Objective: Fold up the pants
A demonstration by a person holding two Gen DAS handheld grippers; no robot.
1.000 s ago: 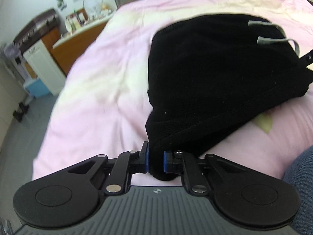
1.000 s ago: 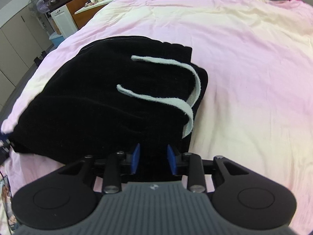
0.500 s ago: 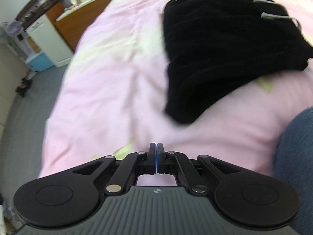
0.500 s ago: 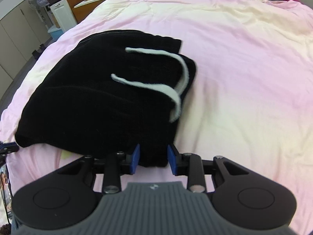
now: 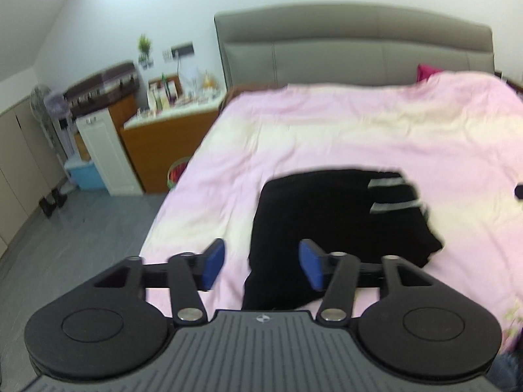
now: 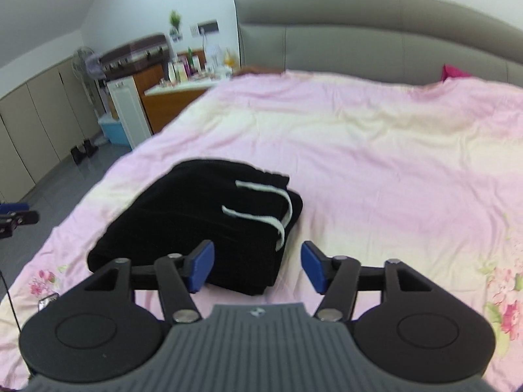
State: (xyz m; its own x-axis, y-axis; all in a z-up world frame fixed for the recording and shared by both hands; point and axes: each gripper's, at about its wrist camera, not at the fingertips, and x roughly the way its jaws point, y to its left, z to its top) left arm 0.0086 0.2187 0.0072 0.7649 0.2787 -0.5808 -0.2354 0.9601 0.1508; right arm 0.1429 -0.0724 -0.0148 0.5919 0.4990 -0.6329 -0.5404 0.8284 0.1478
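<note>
The black pants [image 5: 330,215] lie folded in a compact bundle on the pink bedspread [image 5: 327,130], white drawstrings [image 6: 264,215] across the top. My left gripper [image 5: 261,268] hangs above the bundle's near left corner, its jaws opening, nothing between its blue pads [image 5: 212,266]. My right gripper [image 6: 256,268] hovers over the pants [image 6: 196,225] at the near right corner, jaws opening too, and it holds nothing. Both grippers are lifted clear of the cloth. The left gripper's tip [image 6: 18,217] shows at the left edge of the right wrist view.
A grey padded headboard [image 5: 353,45] closes the far end of the bed. To the left stand a wooden nightstand [image 5: 163,150] crowded with bottles, a white cabinet [image 5: 108,153], a blue bin [image 5: 83,174] and a fan [image 5: 49,101]. Grey floor [image 5: 81,235] runs along the bed's left side.
Both grippers let go of the pants, rose well above the bed and tipped up so the headboard shows. The left jaws shut empty half a second ago, then spread wide; the right jaws widened too.
</note>
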